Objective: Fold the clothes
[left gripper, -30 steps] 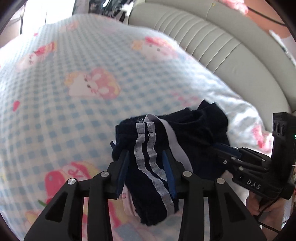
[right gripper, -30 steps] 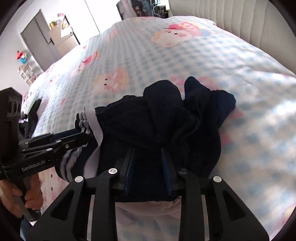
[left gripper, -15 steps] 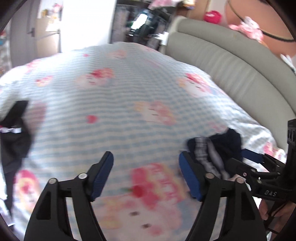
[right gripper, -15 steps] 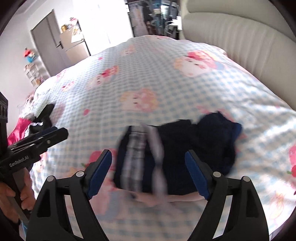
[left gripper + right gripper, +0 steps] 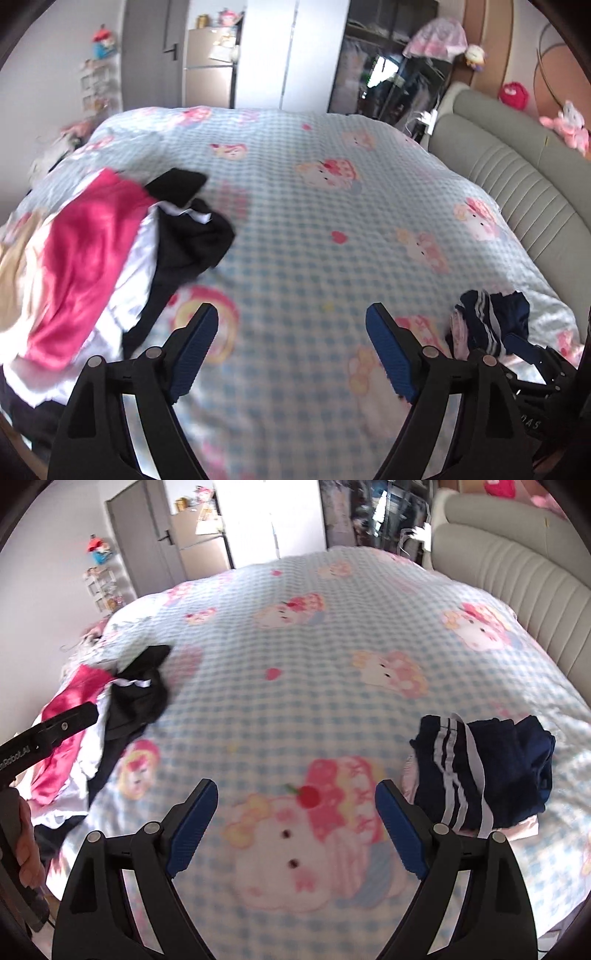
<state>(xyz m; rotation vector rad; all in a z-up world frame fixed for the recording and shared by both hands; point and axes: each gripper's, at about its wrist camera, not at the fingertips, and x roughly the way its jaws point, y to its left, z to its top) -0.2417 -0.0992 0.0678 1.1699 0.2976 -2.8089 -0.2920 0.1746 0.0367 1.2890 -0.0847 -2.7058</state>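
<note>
Folded navy shorts point(image 5: 484, 771), hand point(image 5: 27, 842) right view only

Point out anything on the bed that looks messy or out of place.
The unfolded heap of pink, white and black clothes sprawls over the bed's left edge. The navy striped garment by the headboard side is bundled, but loosely, one end bunched. Both grippers hang open.

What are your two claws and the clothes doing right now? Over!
Left gripper open, empty. Right gripper open, empty. Folded navy white-striped garment lying on checked blue cartoon bedspread. Unfolded pile, pink garment and black garment, waiting; nothing in the way.
</note>
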